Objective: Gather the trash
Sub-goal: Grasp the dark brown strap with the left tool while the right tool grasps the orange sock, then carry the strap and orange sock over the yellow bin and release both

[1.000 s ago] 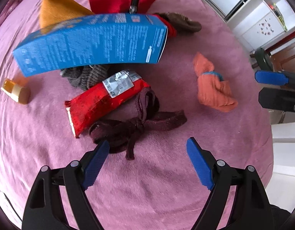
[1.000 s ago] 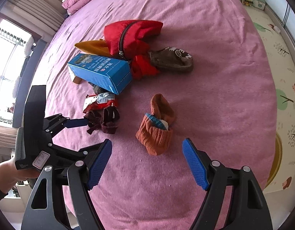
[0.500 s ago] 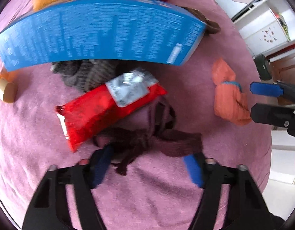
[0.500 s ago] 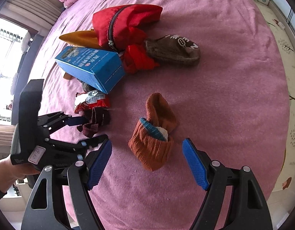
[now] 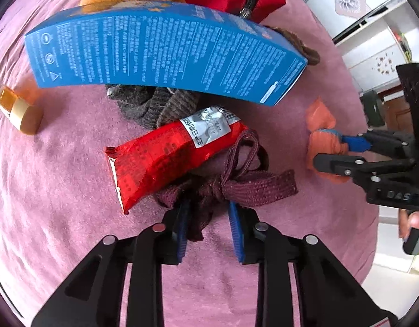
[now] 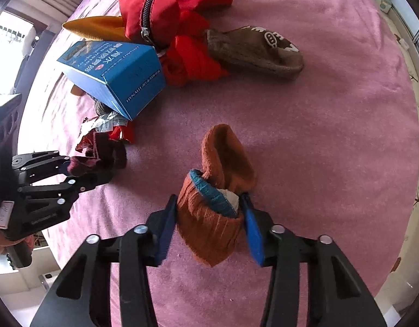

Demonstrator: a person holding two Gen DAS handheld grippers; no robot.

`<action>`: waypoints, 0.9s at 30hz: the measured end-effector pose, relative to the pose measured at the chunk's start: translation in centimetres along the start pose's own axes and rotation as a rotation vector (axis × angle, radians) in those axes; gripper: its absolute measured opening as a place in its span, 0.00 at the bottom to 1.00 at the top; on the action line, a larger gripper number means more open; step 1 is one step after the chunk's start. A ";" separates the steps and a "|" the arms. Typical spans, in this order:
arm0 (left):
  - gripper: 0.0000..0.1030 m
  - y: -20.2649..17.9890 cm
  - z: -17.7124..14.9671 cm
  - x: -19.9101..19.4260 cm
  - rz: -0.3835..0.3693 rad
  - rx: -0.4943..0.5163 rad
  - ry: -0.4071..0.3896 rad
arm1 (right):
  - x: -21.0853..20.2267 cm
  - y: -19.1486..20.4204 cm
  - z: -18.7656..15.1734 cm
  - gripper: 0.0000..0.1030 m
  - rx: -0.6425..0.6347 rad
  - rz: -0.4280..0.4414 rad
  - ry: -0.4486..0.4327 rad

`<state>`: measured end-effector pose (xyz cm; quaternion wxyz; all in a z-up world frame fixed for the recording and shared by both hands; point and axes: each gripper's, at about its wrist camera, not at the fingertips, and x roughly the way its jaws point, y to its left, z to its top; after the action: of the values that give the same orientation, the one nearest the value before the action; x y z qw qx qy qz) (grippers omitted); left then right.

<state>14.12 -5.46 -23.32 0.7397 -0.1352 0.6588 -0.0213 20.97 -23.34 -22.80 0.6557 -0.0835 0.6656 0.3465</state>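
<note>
Item: knotted maroon knit sock point(image 5: 236, 188), soft, light; I gripped its knot on the pink bed point(image 5: 59, 190), left claw point(image 5: 208, 226) closing. Right claw point(image 6: 209, 226) closing around orange rolled sock point(image 6: 209, 218).

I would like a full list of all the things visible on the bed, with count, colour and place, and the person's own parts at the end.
bedspread: 1, pink, under everything
box: 1, blue, far middle
snack packet: 1, red, below box
knotted sock: 1, maroon, between left pads
rolled sock: 1, orange, between right pads
grey sock: 1, under box
brown sock: 1, right of pouch
zip pouch: 1, red, far side
small bottle: 1, amber, left edge
left gripper: closing
right gripper: closing
</note>
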 end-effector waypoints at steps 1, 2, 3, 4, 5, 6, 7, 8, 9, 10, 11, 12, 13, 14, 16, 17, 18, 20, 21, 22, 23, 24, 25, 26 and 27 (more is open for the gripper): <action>0.26 0.4 -0.1 -0.5 -0.003 0.000 -0.002 | -0.2 -0.1 -0.1 0.38 0.000 0.002 -0.005; 0.26 0.3 -0.3 -0.7 -0.007 0.001 -0.003 | -0.4 -0.2 -0.3 0.35 -0.003 0.002 -0.008; 0.26 0.1 -0.3 -0.9 -0.010 0.001 -0.006 | -0.6 -0.1 -0.4 0.33 -0.006 0.002 -0.010; 0.26 0.0 -0.4 -1.3 -0.012 0.000 -0.007 | -0.9 0.0 -0.5 0.33 -0.011 0.003 -0.009; 0.26 -0.1 -0.4 -1.6 -0.021 0.000 -0.008 | -1.1 0.4 -0.8 0.32 -0.017 0.003 -0.015; 0.26 -0.4 -0.5 -1.9 -0.024 0.003 -0.010 | -1.5 0.4 -1.1 0.32 -0.022 0.004 -0.021; 0.26 -0.7 -0.6 -2.3 -0.026 0.009 -0.012 | -1.8 0.5 -1.3 0.32 -0.026 0.003 -0.025; 0.26 -0.7 -1.0 -2.8 -0.028 0.015 -0.012 | -2.4 0.4 -1.7 0.32 -0.030 0.005 -0.030; 0.26 -1.1 -1.2 -3.1 -0.029 0.019 -0.014 | -2.9 0.4 -2.0 0.32 -0.034 0.006 -0.038; 0.26 -1.5 -1.3 -3.3 -0.035 0.021 -0.015 | -3.5 0.3 -2.4 0.32 -0.037 0.007 -0.046; 0.26 -2.1 -1.5 -3.6 -0.040 0.022 -0.017 | -4.0 0.4 -2.7 0.32 -0.038 0.010 -0.054; 0.26 -2.6 -1.6 -3.9 -0.045 0.026 -0.020 | -4.6 0.4 -3.2 0.32 -0.038 0.012 -0.060; 0.26 -3.5 -1.5 -3.9 -0.048 0.031 -0.022 | -5.2 0.3 -3.6 0.32 -0.039 0.015 -0.068; 0.26 -4.0 -1.6 -4.2 -0.052 0.037 -0.024 | -5.9 0.0 -4.1 0.32 -0.039 0.016 -0.075; 0.26 -5.5 -2.1 -4.7 -0.058 0.048 -0.027 | -7.1 -0.2 -5.0 0.32 -0.040 0.013 -0.088; 0.26 -6.3 -2.3 -4.8 -0.061 0.055 -0.026 | -7.7 -0.4 -5.4 0.32 -0.038 0.014 -0.094; 0.26 -7.4 -2.4 -4.8 -0.064 0.064 -0.025 | -7.8 -0.3 -5.3 0.32 -0.035 0.013 -0.099; 0.26 -9.3 -2.6 -5.2 -0.067 0.090 -0.027 | -8.9 -0.4 -6.6 0.32 -0.032 0.011 -0.109; 0.26 -10.2 -2.6 -5.4 -0.071 0.099 -0.028 | -9.4 -0.7 -7.3 0.32 -0.030 0.006 -0.114; 0.26 -11.2 -2.7 -5.5 -0.075 0.110 -0.029 | -9.9 -0.9 -8.0 0.32 -0.028 0.002 -0.121; 0.26 -12.2 -2.8 -5.6 -0.078 0.123 -0.029 | -10.5 -1.3 -8.6 0.32 -0.023 0.000 -0.126; 0.26 -13.6 -2.7 -5.6 -0.082 0.134 -0.029 | -11.0 -1.8 -8.9 0.32 -0.017 -0.004 -0.132; 0.26 -14.5 -2.9 -5.7 -0.086 0.144 -0.029 | -11.7 -2.4 -9.5 0.32 -0.010 -0.009 -0.140; 0.26 -15.2 -3.0 -5.8 -0.091 0.155 -0.028 | -12.3 -3.0 -10.0 0.32 -0.002 -0.013 -0.148; 0.26 -16.2 -3.0 -5.7 -0.095 0.168 -0.026 | -12.9 -3.6 -10.7 0.32 0.007 -0.017 -0.156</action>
<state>12.84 -20.39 -14.34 0.7552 -0.1041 0.6377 -0.1098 15.95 -36.55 -13.16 0.7088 -0.0594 0.6129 0.3440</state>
